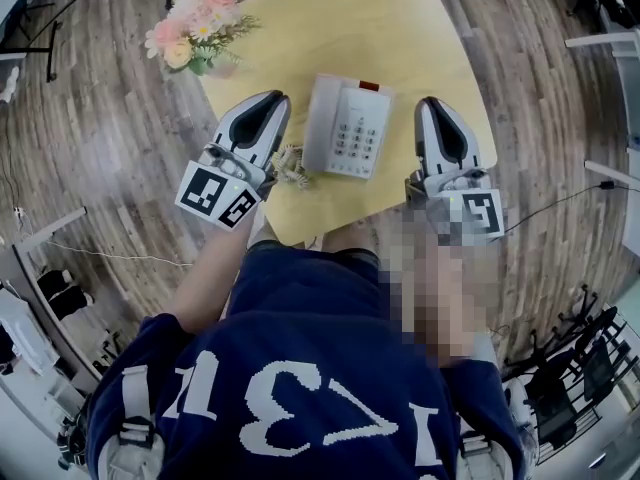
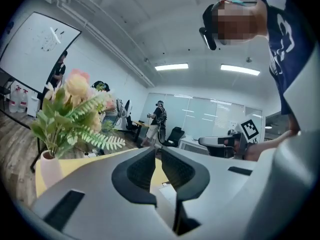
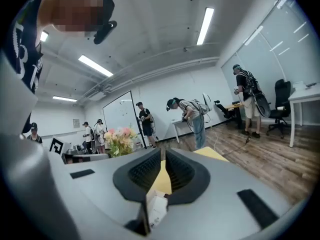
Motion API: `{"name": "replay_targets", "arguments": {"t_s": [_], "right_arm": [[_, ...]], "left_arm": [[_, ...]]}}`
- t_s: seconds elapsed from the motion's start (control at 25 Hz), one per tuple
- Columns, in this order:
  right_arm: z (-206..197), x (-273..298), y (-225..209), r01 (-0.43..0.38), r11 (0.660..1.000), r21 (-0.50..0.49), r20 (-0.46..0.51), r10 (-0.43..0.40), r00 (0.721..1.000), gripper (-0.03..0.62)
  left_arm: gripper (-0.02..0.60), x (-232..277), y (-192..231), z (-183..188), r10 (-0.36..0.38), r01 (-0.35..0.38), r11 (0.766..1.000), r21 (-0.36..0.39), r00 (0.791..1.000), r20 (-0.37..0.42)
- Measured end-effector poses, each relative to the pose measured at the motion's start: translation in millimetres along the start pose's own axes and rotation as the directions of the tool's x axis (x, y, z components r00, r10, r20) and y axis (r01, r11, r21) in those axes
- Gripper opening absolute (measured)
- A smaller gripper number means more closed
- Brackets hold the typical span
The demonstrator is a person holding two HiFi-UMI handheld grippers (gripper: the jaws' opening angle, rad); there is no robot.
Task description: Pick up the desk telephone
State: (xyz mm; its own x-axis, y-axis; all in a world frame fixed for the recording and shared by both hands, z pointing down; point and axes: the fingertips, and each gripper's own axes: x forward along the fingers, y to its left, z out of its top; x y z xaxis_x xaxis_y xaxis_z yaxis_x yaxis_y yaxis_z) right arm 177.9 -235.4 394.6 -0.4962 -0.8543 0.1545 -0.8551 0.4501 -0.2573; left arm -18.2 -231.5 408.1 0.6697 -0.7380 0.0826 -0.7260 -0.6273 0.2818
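The white desk telephone (image 1: 346, 126) lies on the yellow table (image 1: 430, 58), handset on its left side and keypad on the right. My left gripper (image 1: 270, 101) hovers just left of the phone, jaws shut with nothing in them. To the phone's right, my right gripper (image 1: 431, 105) is likewise shut and empty. Neither touches the phone. The left gripper view looks level over the table past its closed jaws (image 2: 158, 152). In the right gripper view, a white corner of the phone (image 3: 156, 210) shows below the closed jaws (image 3: 163, 155).
A vase of pink and cream flowers (image 1: 200, 23) stands on the table's far left corner, also showing as flowers (image 2: 70, 114) and flowers (image 3: 120, 138). The phone's coiled cord (image 1: 292, 165) lies by the left gripper. Wood floor surrounds the table; people, desks and chairs stand far off.
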Motion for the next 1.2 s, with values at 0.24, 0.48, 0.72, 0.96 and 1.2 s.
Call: {"name": "replay_targets", "arguments": {"t_s": [0.24,0.48,0.72,0.96,1.2], "right_arm": [[-60.5,7.4,-10.2,0.045,0.985,0.166,-0.125,-0.024,0.992,0.109],[-130.5,9.8,-19.2,0.080,0.918,0.389,-0.269,0.030,0.963,0.209],[-176.6,7.2,-23.3,0.105,0.859,0.501,-0.357,0.095,0.929,0.238],[-194.4,15.4,-31.1,0.094,0.824,0.558,-0.378,0.152,0.913,0.244],[-206.2,26.6,-31.1,0.066,0.812,0.580,-0.388,0.204,0.899,0.244]], "left_arm": [[0.175,13.9,5.1,-52.6,-0.082,0.064,0.988,-0.142,0.989,-0.124],[0.252,27.2,15.1,-124.2,-0.147,0.026,0.943,-0.331,0.928,-0.344],[0.300,31.5,12.0,-163.8,-0.255,-0.012,0.829,-0.560,0.882,-0.396],[0.302,34.4,2.6,-179.7,-0.330,-0.031,0.766,-0.642,0.838,-0.434],[0.302,36.0,8.4,-186.7,-0.389,-0.052,0.690,-0.721,0.814,-0.431]]}}
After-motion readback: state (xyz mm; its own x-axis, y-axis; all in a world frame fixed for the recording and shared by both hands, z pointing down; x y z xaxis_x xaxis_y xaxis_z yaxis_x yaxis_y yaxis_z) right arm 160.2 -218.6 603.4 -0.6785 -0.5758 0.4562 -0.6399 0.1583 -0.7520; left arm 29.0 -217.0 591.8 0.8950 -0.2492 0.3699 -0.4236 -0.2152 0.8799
